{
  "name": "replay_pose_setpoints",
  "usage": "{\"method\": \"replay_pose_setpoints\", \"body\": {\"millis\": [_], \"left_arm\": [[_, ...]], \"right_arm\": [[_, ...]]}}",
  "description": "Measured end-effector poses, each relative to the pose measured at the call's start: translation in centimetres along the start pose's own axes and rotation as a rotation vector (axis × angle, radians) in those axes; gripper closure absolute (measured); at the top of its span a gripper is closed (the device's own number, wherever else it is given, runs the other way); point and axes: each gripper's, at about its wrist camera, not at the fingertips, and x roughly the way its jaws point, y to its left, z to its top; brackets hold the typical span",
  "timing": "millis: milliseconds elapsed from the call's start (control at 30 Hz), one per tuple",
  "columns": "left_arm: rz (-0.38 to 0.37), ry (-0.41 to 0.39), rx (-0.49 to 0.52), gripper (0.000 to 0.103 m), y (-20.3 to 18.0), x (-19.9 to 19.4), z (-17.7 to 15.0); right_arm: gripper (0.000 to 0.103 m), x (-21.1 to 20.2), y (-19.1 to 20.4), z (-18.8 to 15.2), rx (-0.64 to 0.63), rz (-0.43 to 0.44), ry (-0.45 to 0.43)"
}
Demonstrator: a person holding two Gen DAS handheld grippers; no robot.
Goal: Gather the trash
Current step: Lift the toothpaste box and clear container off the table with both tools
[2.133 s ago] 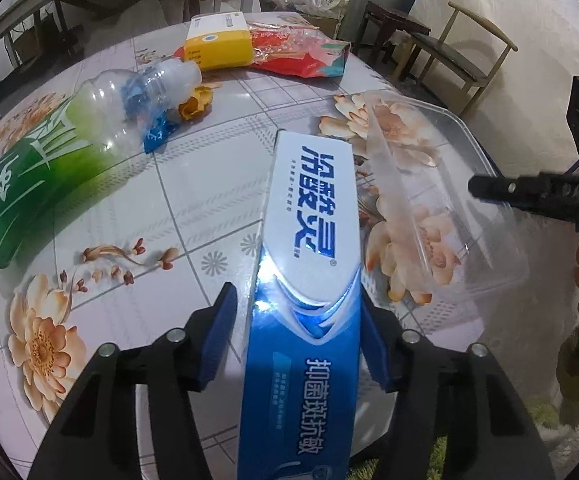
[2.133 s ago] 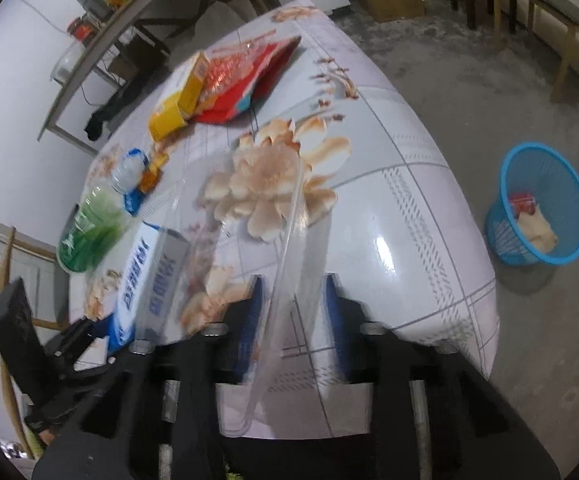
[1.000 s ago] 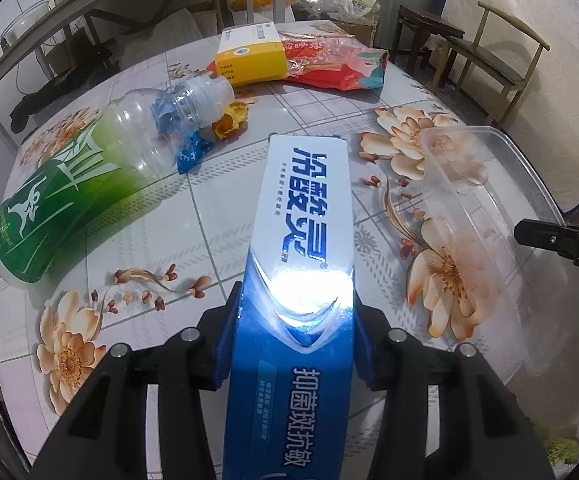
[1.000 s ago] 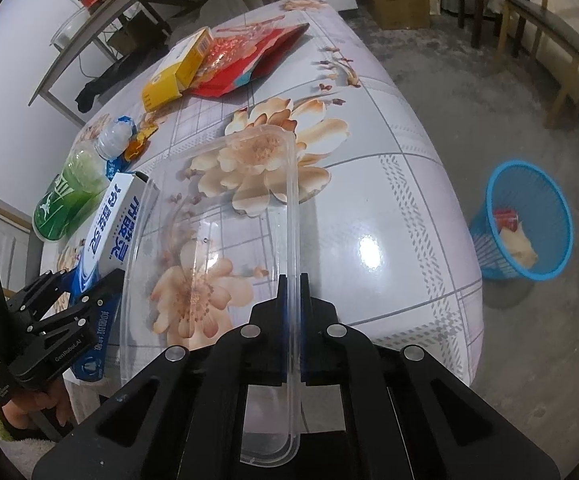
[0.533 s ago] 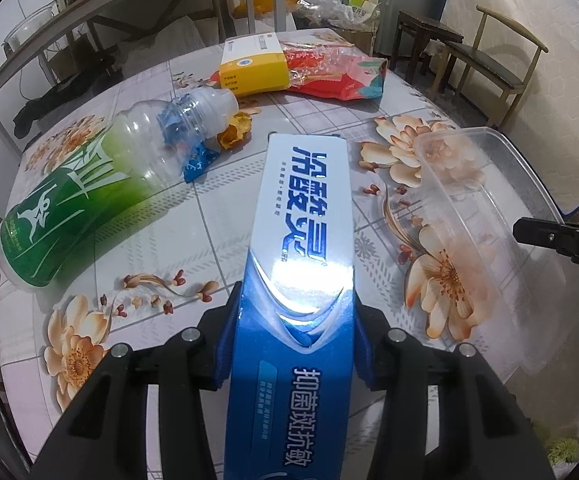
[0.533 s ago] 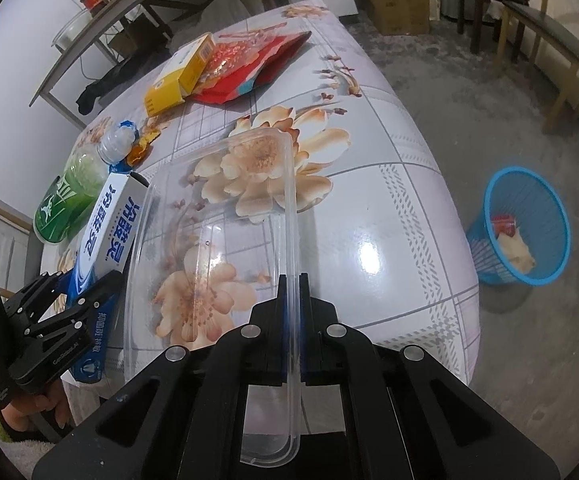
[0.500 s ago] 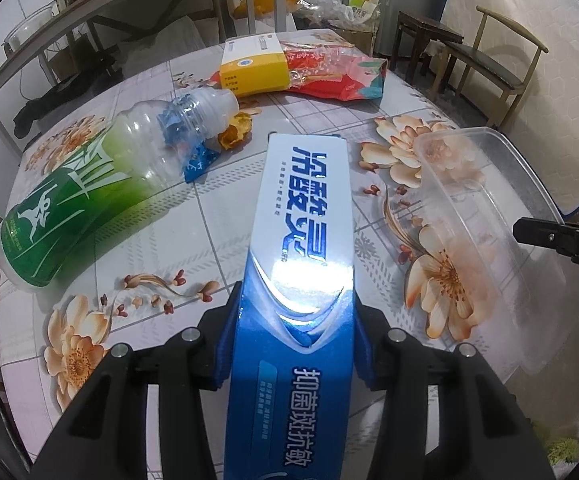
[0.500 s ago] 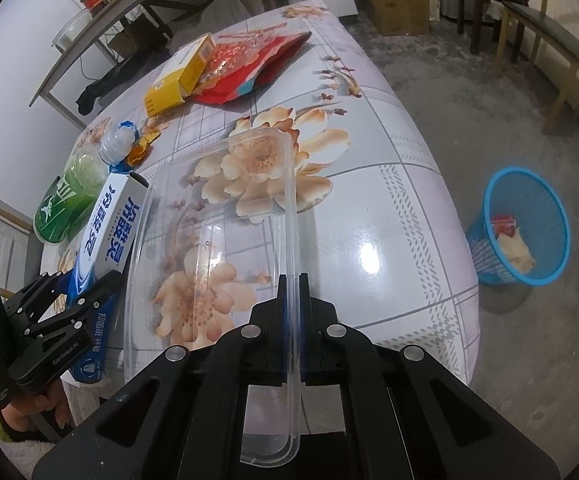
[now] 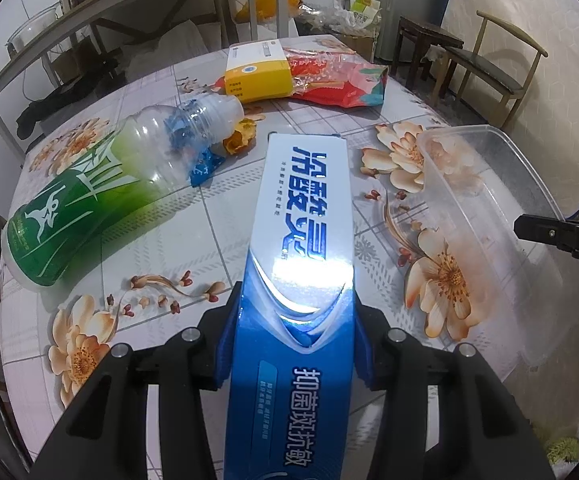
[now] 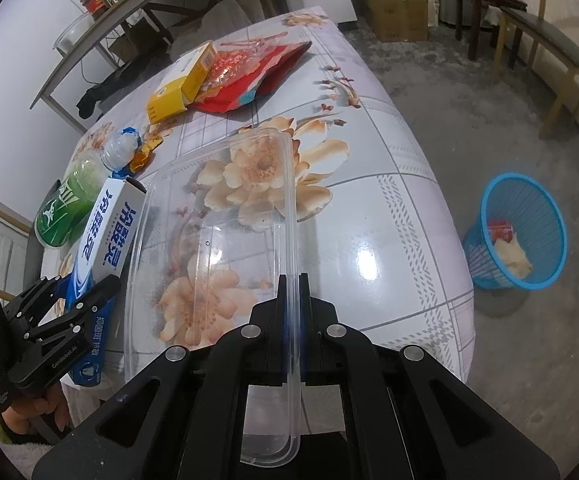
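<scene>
The toothpaste box (image 9: pixel 303 240) was pinched in the left gripper (image 9: pixel 293 344) above the table (image 9: pixel 137 248). The clear tray (image 10: pixel 213 240) beside it was clamped by its rim in the right gripper (image 10: pixel 291 320). A blue bin (image 10: pixel 517 232) stood on the floor.

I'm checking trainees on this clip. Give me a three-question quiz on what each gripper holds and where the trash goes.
1. True or false: the left gripper is shut on the toothpaste box.
2. What does the right gripper pinch?
A) bottle B) clear tray's rim C) yellow box
3. What colour is the bin on the floor?

Key: 1 true. 2 B, the tray. 3 blue.
</scene>
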Motion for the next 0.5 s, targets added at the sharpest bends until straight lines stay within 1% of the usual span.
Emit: {"method": "replay_pose_setpoints", "body": {"millis": [500], "left_arm": [[0.004,-0.011,0.004,0.057,-0.21,-0.49,0.12]], "right_arm": [[0.100,-0.04,0.00,0.03,0.000,0.001,-0.002]]}}
